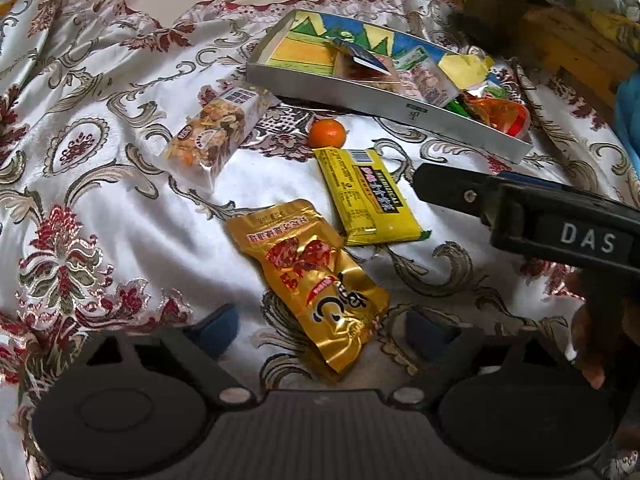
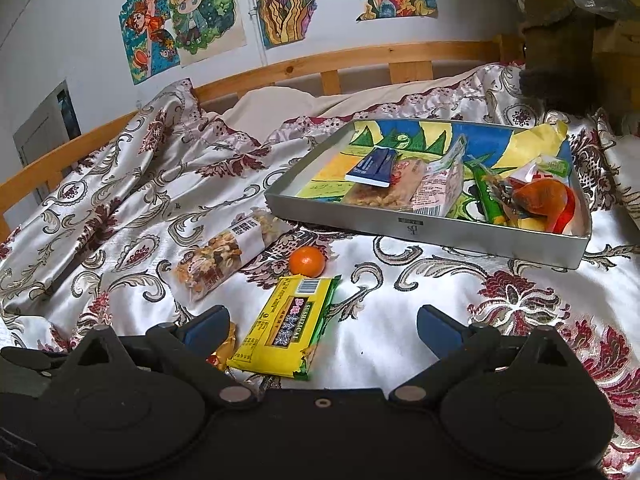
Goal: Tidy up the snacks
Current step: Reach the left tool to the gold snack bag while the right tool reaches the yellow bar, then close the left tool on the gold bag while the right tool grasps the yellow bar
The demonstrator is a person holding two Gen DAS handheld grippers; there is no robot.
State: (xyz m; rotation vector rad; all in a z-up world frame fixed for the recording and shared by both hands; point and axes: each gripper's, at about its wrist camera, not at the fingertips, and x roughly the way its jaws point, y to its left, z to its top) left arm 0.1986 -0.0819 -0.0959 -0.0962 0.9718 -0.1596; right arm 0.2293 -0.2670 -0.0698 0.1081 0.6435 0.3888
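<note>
A grey metal tray sits on the bedspread and holds several snack packets. Outside it lie a clear nut-mix packet, a small orange, a yellow snack bar packet and a gold pouch, whose corner shows in the right wrist view. My left gripper is open, its blue pads either side of the gold pouch's near end. My right gripper is open and empty, just above the yellow packet; its body shows in the left wrist view.
The patterned satin bedspread is rumpled at the left and back. A wooden bed rail runs behind it, with drawings on the wall. Clutter and a brown object stand at the far right.
</note>
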